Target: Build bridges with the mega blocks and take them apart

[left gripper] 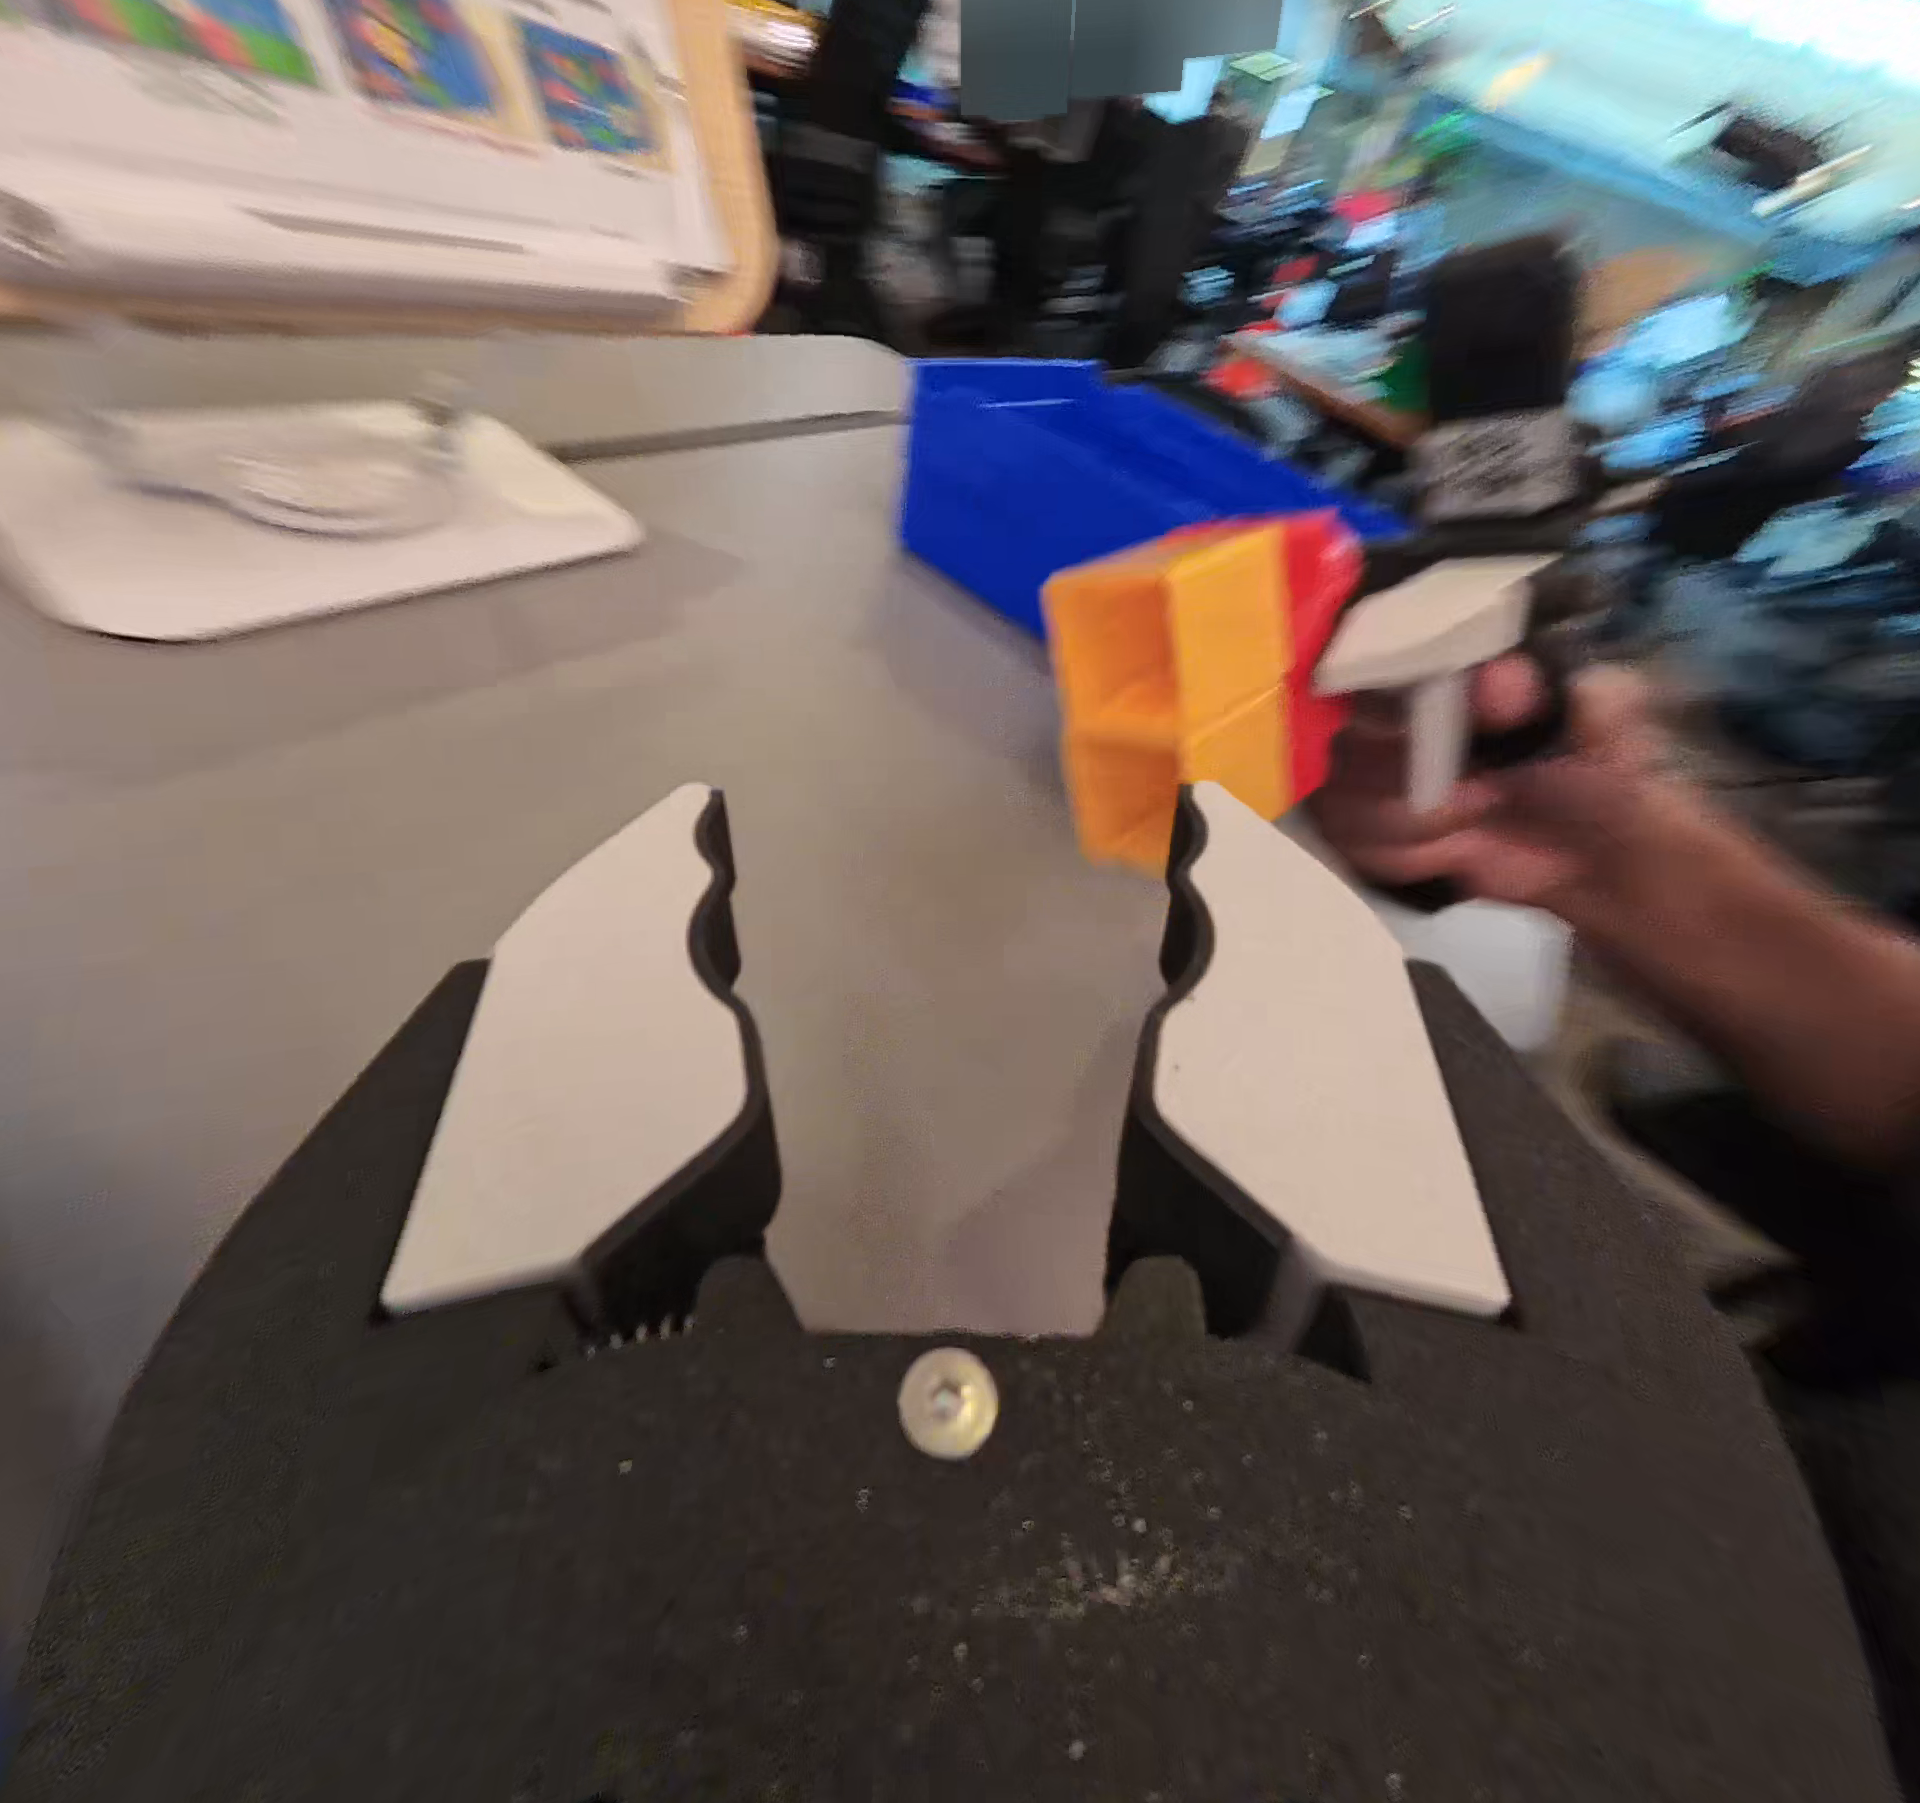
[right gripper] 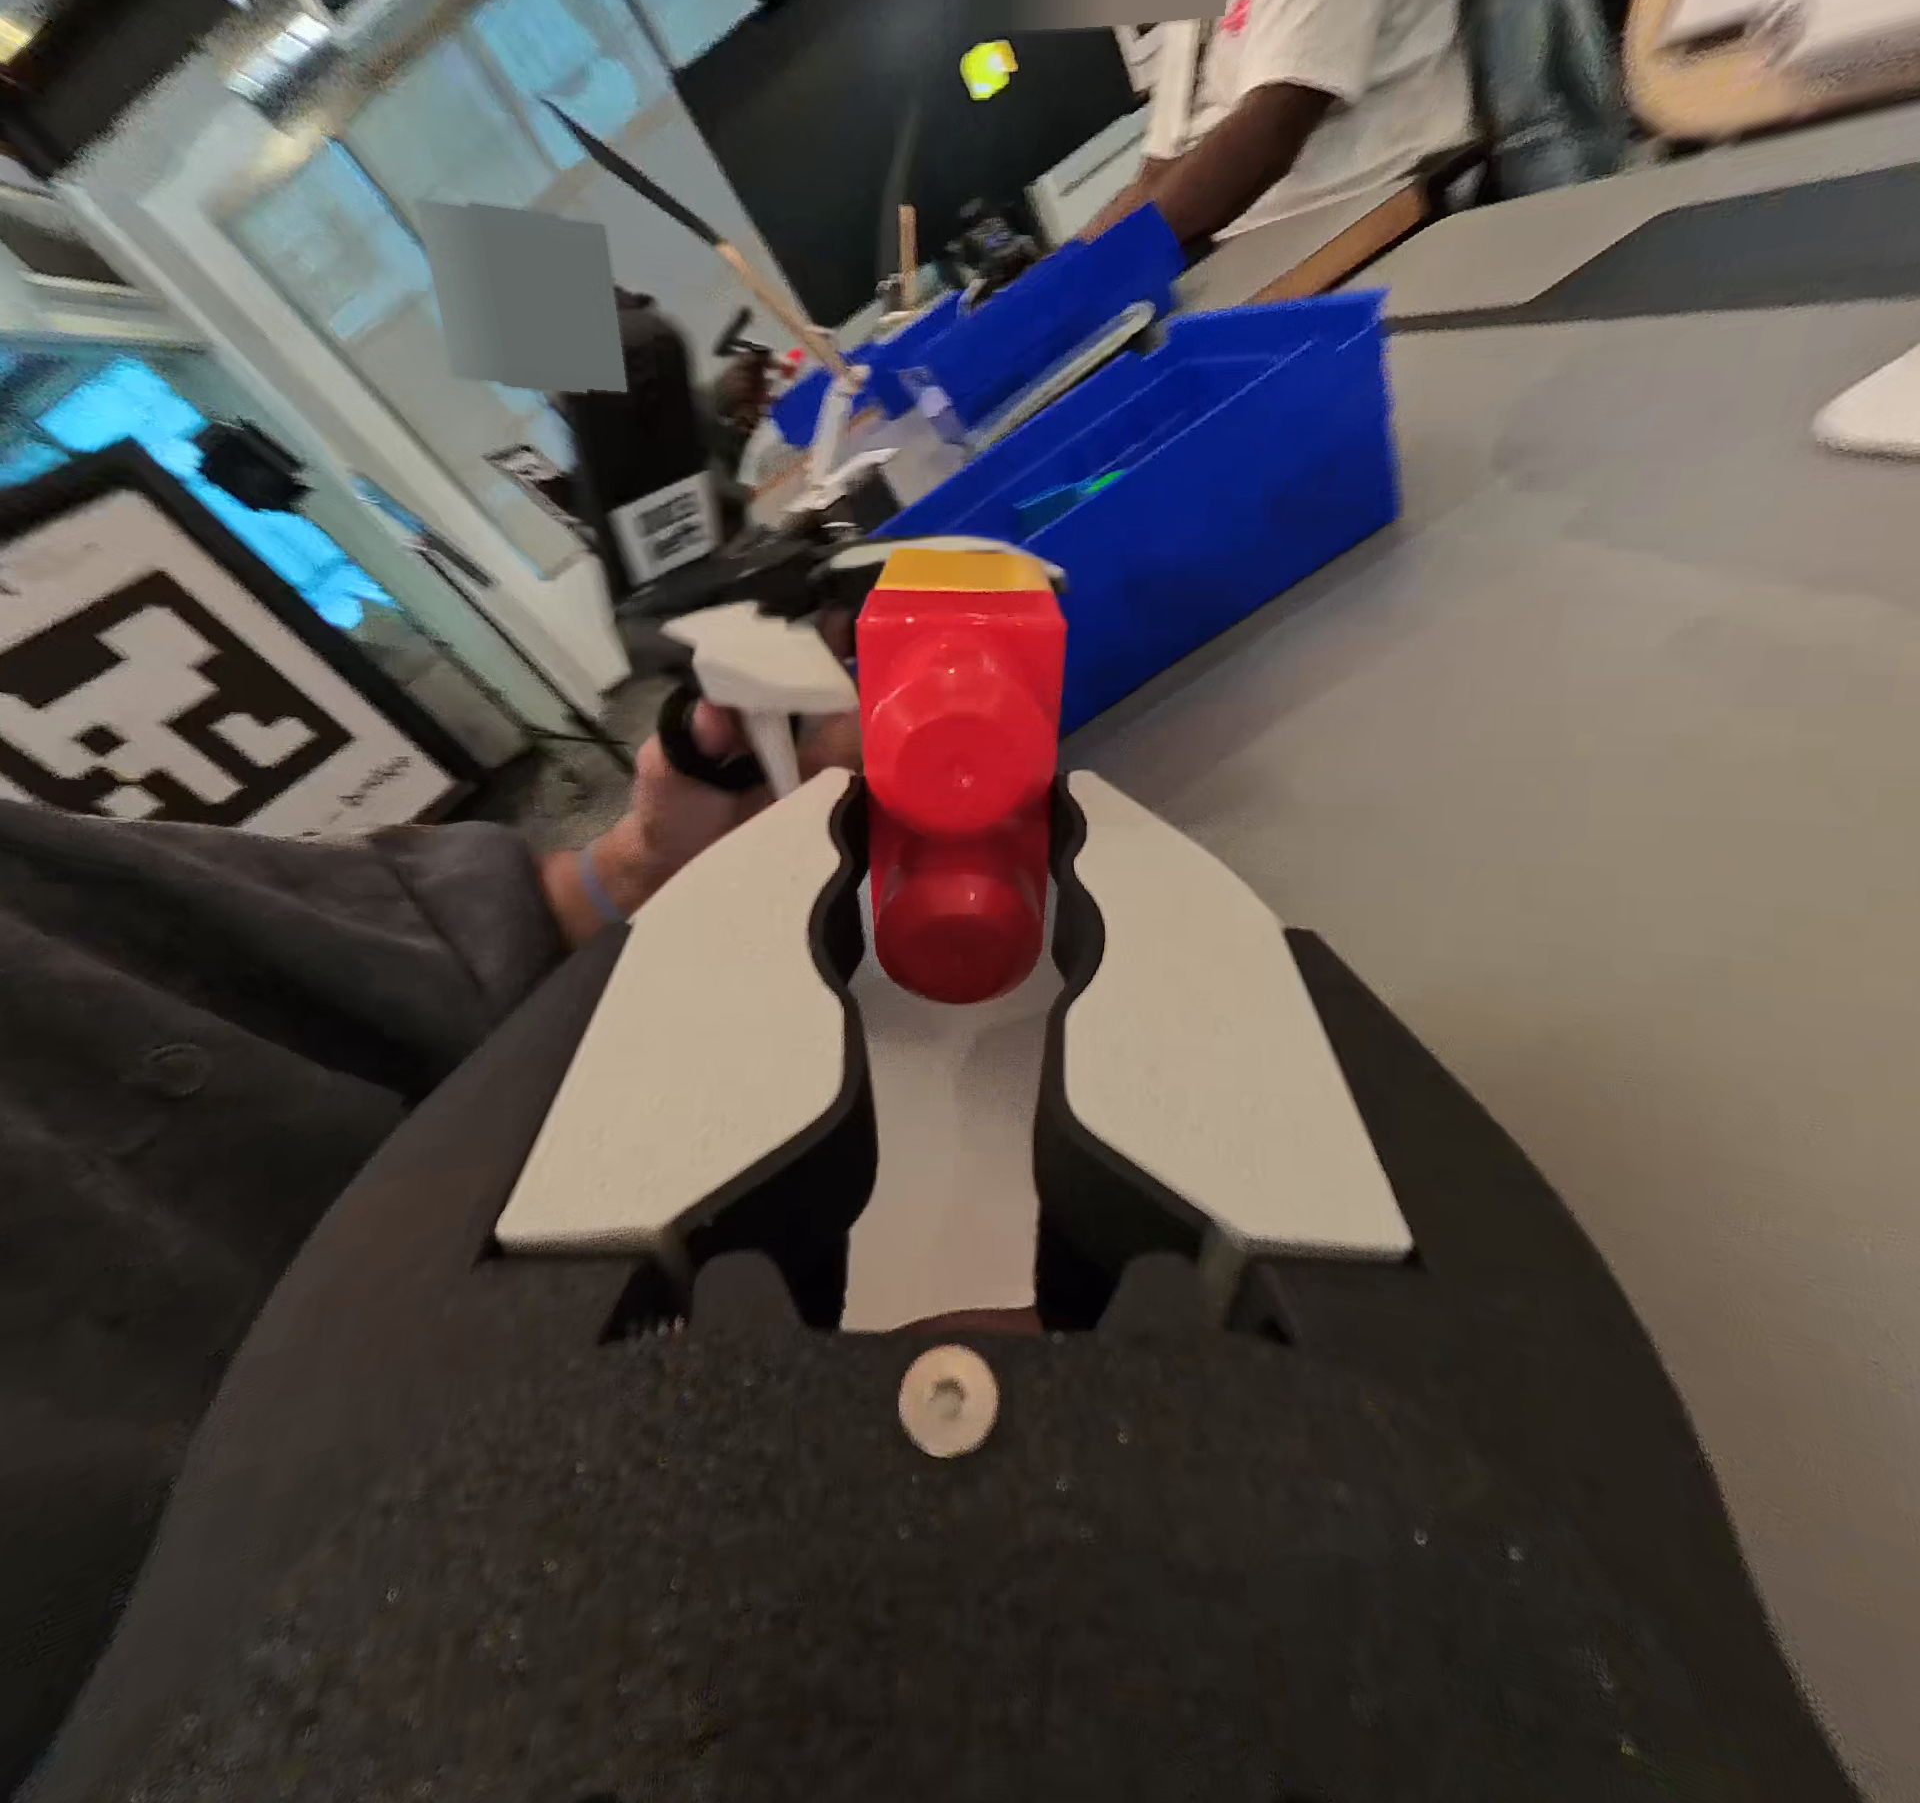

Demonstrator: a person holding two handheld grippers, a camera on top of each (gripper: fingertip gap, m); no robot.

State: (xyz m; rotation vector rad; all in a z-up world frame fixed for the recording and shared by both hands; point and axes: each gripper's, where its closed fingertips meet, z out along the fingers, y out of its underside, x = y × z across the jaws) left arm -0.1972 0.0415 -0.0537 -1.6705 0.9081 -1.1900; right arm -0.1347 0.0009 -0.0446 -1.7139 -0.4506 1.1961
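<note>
My right gripper [right gripper: 956, 789] is shut on a red block [right gripper: 961, 714] and holds it sideways above the grey table [right gripper: 1558, 818]. An orange block [right gripper: 966, 569] is joined to the red block's far end. In the left wrist view the orange block [left gripper: 1164, 673] shows its hollow underside, with the red block [left gripper: 1314, 652] behind it and a finger of the right gripper [left gripper: 1434, 621] beyond. My left gripper [left gripper: 951, 818] is open and empty. Its right fingertip is close beside the orange block's lower corner.
A blue bin [left gripper: 1039, 475] stands on the table behind the blocks; in the right wrist view the bin [right gripper: 1226, 548] holds a few blue and green pieces. A white tray [left gripper: 312, 548] lies far left, under a propped poster board [left gripper: 416, 91]. People stand in the background.
</note>
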